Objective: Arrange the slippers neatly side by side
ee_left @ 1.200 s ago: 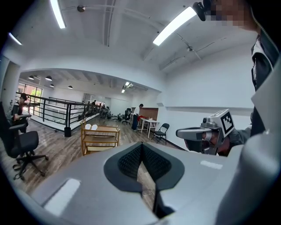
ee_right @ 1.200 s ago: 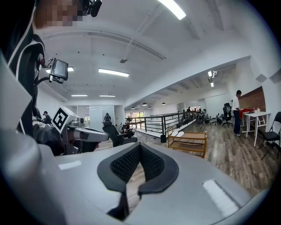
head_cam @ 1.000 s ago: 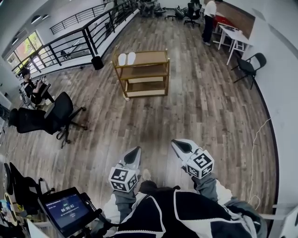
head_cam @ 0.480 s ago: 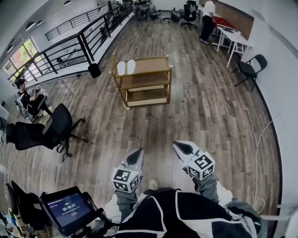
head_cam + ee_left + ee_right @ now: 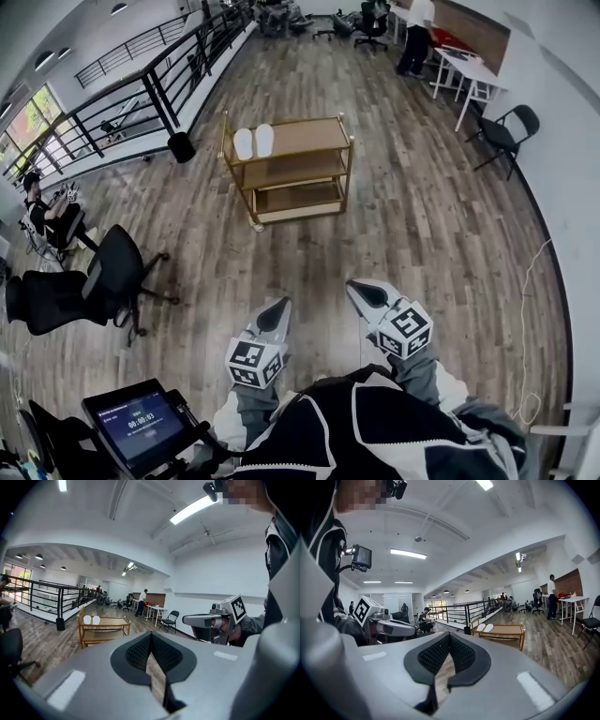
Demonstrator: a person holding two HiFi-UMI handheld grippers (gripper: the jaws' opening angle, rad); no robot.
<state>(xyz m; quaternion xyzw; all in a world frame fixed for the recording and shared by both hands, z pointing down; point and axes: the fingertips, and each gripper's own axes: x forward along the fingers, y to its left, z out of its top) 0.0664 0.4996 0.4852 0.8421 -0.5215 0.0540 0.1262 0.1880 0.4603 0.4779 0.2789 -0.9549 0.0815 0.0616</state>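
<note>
Centre foreground: the person's left gripper and right gripper, each grey with a marker cube at its rear, held side by side and apart above the grey-brown wood-plank floor. Both point towards the far end of the room. In the left gripper view the black ribbed pads meet with nothing between them. The right gripper view shows the same closed, empty jaws.

Middle distance: a three-shelf wooden trolley with a gold-coloured frame, standing well apart from both grippers. The pair of white slippers lies on its top shelf at the left end, side by side and close together. Whether they touch cannot be told.

Left: a black metal railing borders the floor, with a black swivel office chair before it. A small dark screen on a mount sits at the lower left.

Far right: a person stands beside a white table, with a black folding chair nearby.
</note>
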